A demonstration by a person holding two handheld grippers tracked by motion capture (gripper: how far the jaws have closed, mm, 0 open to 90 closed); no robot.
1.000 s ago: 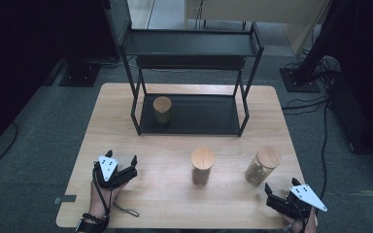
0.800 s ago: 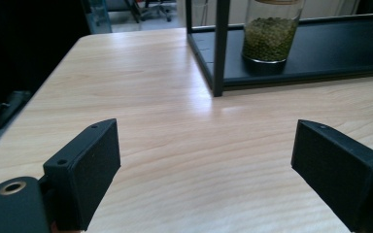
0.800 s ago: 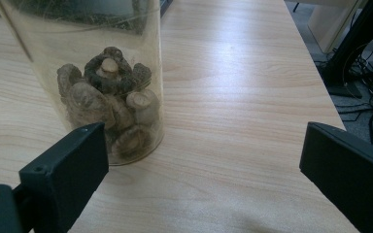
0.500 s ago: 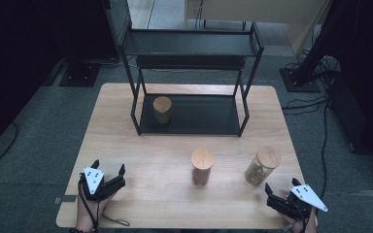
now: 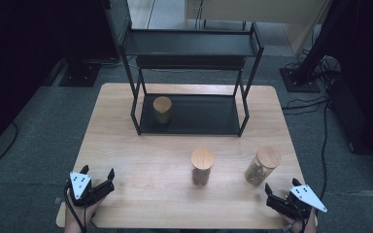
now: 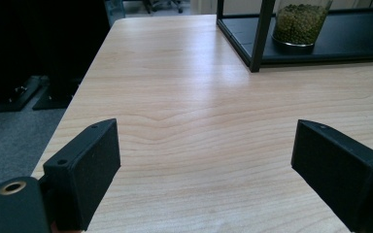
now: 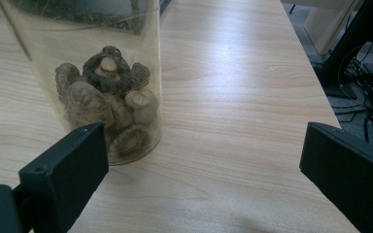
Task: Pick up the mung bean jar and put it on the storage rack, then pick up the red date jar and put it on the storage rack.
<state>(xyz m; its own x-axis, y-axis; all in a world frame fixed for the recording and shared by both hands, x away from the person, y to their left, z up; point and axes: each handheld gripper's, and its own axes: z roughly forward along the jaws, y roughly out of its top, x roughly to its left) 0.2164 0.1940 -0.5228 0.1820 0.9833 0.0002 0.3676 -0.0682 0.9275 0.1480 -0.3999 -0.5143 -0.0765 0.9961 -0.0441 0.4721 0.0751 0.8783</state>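
Observation:
Three glass jars with wooden lids are out. One jar of green beans stands on the black rack's lower shelf. A second jar stands mid-table. A jar of dried mushrooms stands at the right, just ahead of my right gripper, which is open and empty. My left gripper is open and empty at the table's front left corner.
The wooden table carries a black two-tier rack at the back. Dark floor, stands and cables surround it. The table's left edge runs close to my left gripper.
My left gripper has drawn back toward the front left corner of the table. The right gripper and the jars have stayed put.

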